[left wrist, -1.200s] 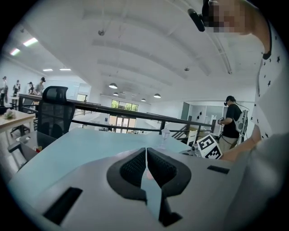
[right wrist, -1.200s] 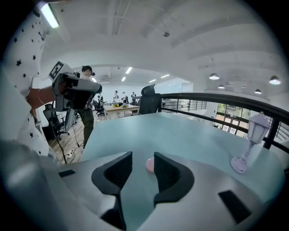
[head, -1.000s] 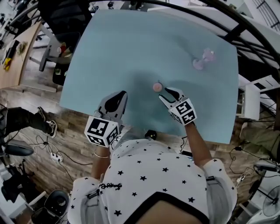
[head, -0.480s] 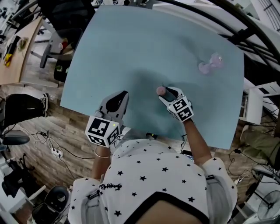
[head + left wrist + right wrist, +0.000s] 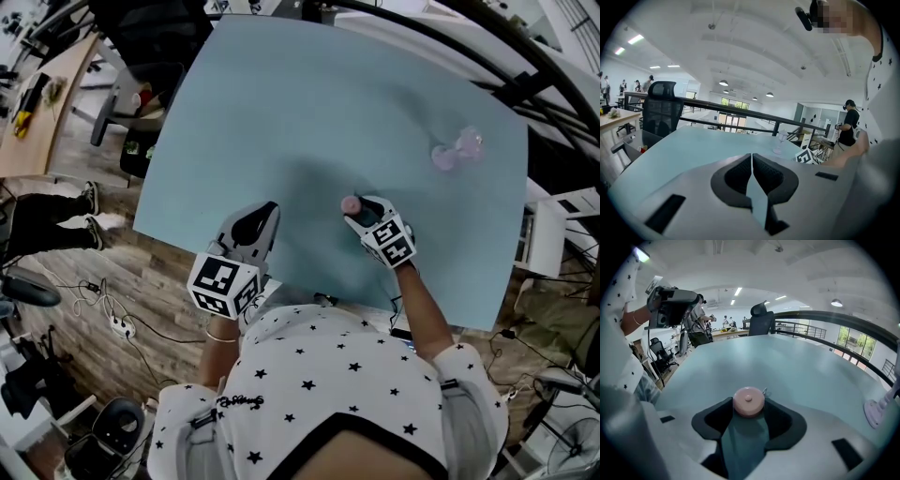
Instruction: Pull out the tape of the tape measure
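A small round pink tape measure (image 5: 350, 203) (image 5: 748, 401) lies flat on the pale blue table (image 5: 281, 94), a small metal ring at its far side. My right gripper (image 5: 360, 207) (image 5: 748, 409) is low over the table. Its jaws are opening, and the tape measure sits between the fingertips without a clear grip. The left gripper (image 5: 266, 210) (image 5: 752, 157) hovers near the table's front edge, left of the tape measure, shut with nothing in it. No tape is drawn out.
A clear pinkish glass object (image 5: 457, 150) (image 5: 877, 406) stands at the table's far right. A black office chair (image 5: 141, 37) is beyond the far left corner. A black railing (image 5: 525, 66) borders the right side. A person's shoes (image 5: 94, 199) and cables lie on the wooden floor at left.
The right gripper has moved forward to the tape measure, which now sits between its fingertips instead of ahead of them. The left gripper has stayed in place, shut.
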`<action>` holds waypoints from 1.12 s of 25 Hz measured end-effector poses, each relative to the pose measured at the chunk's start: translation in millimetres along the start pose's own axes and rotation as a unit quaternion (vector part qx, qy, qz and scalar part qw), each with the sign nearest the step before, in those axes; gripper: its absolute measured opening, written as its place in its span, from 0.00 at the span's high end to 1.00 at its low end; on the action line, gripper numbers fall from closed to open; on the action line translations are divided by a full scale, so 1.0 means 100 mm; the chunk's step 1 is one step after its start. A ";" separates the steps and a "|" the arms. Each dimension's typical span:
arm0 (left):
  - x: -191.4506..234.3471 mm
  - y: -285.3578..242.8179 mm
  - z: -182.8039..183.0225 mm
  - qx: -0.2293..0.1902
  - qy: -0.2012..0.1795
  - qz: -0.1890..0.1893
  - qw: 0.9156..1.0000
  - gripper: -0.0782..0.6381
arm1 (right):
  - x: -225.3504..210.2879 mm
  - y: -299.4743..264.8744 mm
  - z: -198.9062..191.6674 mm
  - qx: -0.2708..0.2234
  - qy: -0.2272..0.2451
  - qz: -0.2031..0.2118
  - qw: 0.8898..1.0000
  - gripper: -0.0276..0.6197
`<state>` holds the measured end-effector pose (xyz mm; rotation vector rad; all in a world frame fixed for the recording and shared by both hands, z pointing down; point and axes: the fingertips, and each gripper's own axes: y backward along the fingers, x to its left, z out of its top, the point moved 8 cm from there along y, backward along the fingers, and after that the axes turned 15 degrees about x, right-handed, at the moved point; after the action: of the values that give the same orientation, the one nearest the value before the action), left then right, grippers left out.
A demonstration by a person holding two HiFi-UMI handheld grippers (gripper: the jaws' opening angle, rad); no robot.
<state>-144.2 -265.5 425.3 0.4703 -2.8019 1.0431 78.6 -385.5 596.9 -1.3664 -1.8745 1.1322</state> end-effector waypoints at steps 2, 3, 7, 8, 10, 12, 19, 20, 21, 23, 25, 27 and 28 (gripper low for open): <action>0.00 0.00 0.00 0.002 -0.001 0.000 1.000 0.84 | 0.00 0.00 0.02 -0.006 0.005 -0.006 1.000 0.63; 0.00 0.01 0.00 0.003 -0.001 -0.001 1.000 0.84 | 0.01 0.00 0.03 -0.007 0.005 -0.009 1.000 0.64; -0.04 0.01 -0.01 0.003 -0.003 -0.009 1.000 0.84 | 0.04 0.11 0.05 -0.019 -0.007 -0.016 1.000 0.64; -0.05 0.02 -0.01 0.002 -0.004 -0.011 1.000 0.84 | 0.05 0.15 0.06 -0.024 -0.009 -0.018 1.000 0.64; -0.07 0.02 0.00 0.001 -0.008 -0.015 1.000 0.84 | 0.07 0.24 0.11 -0.038 -0.010 -0.026 0.999 0.64; -0.11 0.02 0.00 0.003 -0.010 -0.021 1.000 0.84 | 0.09 0.35 0.15 -0.056 -0.013 -0.035 0.998 0.64; -0.32 -0.03 -0.03 0.014 -0.016 -0.055 0.998 0.84 | 0.26 0.71 0.11 -0.101 -0.032 -0.062 0.993 0.64; -0.36 -0.03 -0.03 0.015 -0.019 -0.061 0.998 0.84 | 0.29 0.76 0.10 -0.106 -0.034 -0.065 0.992 0.64; -0.40 -0.04 -0.02 0.017 -0.022 -0.068 0.997 0.84 | 0.30 0.81 0.08 -0.111 -0.035 -0.069 0.991 0.64; -0.49 -0.06 -0.03 0.022 -0.030 -0.085 0.996 0.84 | 0.34 0.91 0.05 -0.124 -0.039 -0.079 0.988 0.64; -0.58 -0.08 -0.04 0.026 -0.037 -0.097 0.994 0.84 | 0.39 1.02 0.01 -0.135 -0.045 -0.087 0.986 0.64; -0.66 -0.07 -0.05 0.027 -0.038 -0.107 0.993 0.84 | 0.45 1.13 -0.02 -0.145 -0.051 -0.090 0.984 0.64; -0.69 -0.07 -0.05 0.027 -0.037 -0.113 0.993 0.84 | 0.48 1.18 -0.03 -0.152 -0.054 -0.091 0.983 0.64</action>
<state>-77.0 -250.1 418.6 0.8257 -2.7061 1.0746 121.2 -324.2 493.6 -1.2762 -2.2729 0.8708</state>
